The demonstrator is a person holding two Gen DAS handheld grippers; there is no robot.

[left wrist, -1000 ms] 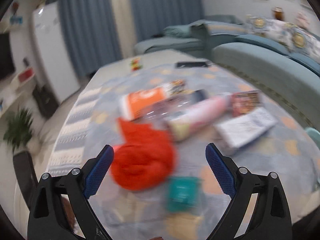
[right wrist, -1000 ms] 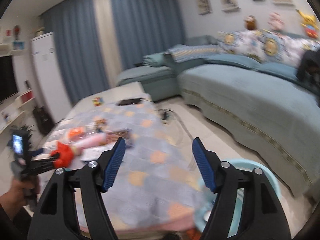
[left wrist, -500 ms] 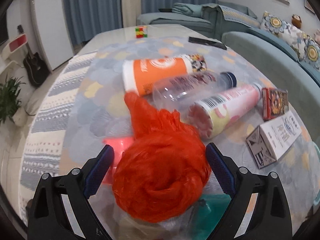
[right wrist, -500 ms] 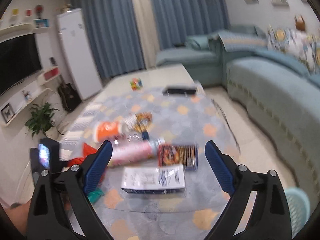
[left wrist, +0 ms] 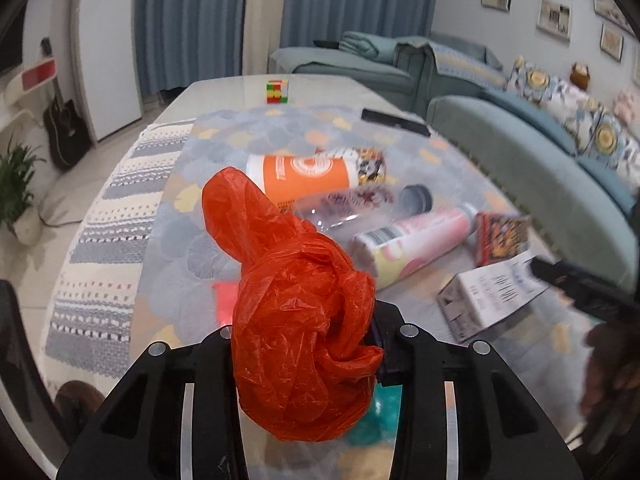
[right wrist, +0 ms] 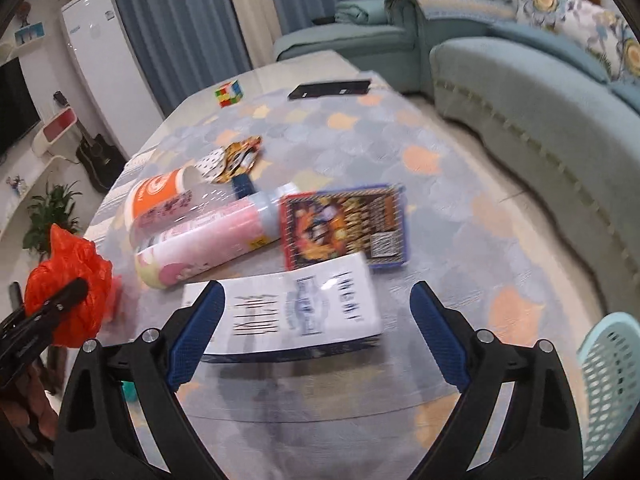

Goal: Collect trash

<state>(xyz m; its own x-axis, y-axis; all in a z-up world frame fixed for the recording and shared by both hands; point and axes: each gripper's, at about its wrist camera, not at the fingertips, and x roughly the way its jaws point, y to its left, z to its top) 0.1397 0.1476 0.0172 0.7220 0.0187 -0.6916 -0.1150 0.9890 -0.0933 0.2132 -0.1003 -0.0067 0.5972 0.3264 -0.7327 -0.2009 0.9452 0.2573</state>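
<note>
Orange-red plastic, crumpled and springy, is what the step in hand turns on: the bag [left wrist: 304,320] sits between the jaws of the left gripper [left wrist: 306,344], which are closing on it, the film already bulging above and below the pads; it looks raised off the table [left wrist: 120,216] near its front left edge. A good grip here would, I judge, take the dense knot of the bundle rather than the loose tail that sticks up, since thin film can slip out once lifted; squeezing until the bundle stops giving, then lifting straight, should keep it from snagging the teal scrap half hidden under it.

Across the cloth lie the other pieces, largest first: the white box [right wrist: 296,308], the pink tube [right wrist: 208,240], the orange cup [right wrist: 160,196], the dark packet [right wrist: 344,228]; a pale basket [right wrist: 612,380] stands off the table's right corner, probably where the trash goes.

Both hands tilt steeply downward; the right gripper [right wrist: 316,332] hangs over the box with its jaws wide apart and nothing between the pads.
</note>
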